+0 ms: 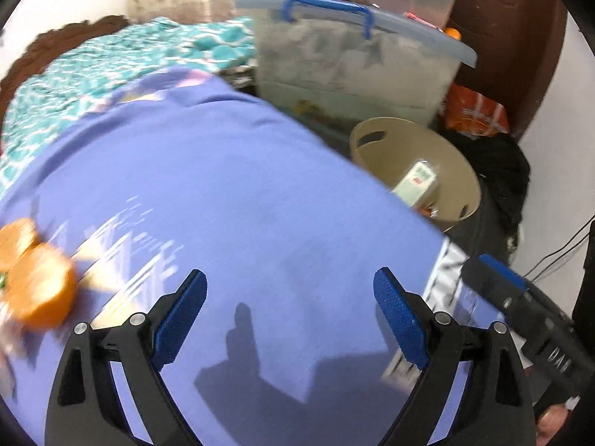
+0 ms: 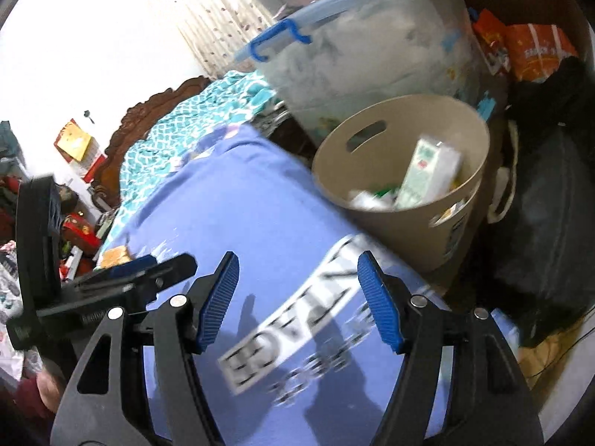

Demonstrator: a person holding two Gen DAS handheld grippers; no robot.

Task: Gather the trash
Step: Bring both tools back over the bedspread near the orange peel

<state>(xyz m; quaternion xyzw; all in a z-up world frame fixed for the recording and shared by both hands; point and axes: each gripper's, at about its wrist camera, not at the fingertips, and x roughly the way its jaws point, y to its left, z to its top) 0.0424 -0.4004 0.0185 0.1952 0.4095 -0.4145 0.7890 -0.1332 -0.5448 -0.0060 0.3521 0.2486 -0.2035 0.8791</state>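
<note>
Both tools spread and carrying nothing: left tool [image 1: 290, 293], right tool [image 2: 297, 282], hovering over purple cloth [image 1: 230, 186]. Beige bin [image 2: 401, 186] just past cloth's far edge, already holding a white-green carton [image 2: 427, 174] and scraps. Remaining trash at left edge of left view: orange peel [image 1: 37, 286], blurred, possibly two pieces. Best next: swing left tool over peel, straddle the bulk, close gently, lift clear before crossing to bin. Risk: snagging cloth.

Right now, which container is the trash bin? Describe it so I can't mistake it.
Find the purple cloth; past its far edge stands a round beige bin with slot handles, a white-green carton inside. Unlike the lidded translucent tub behind, it is open-topped.
</note>
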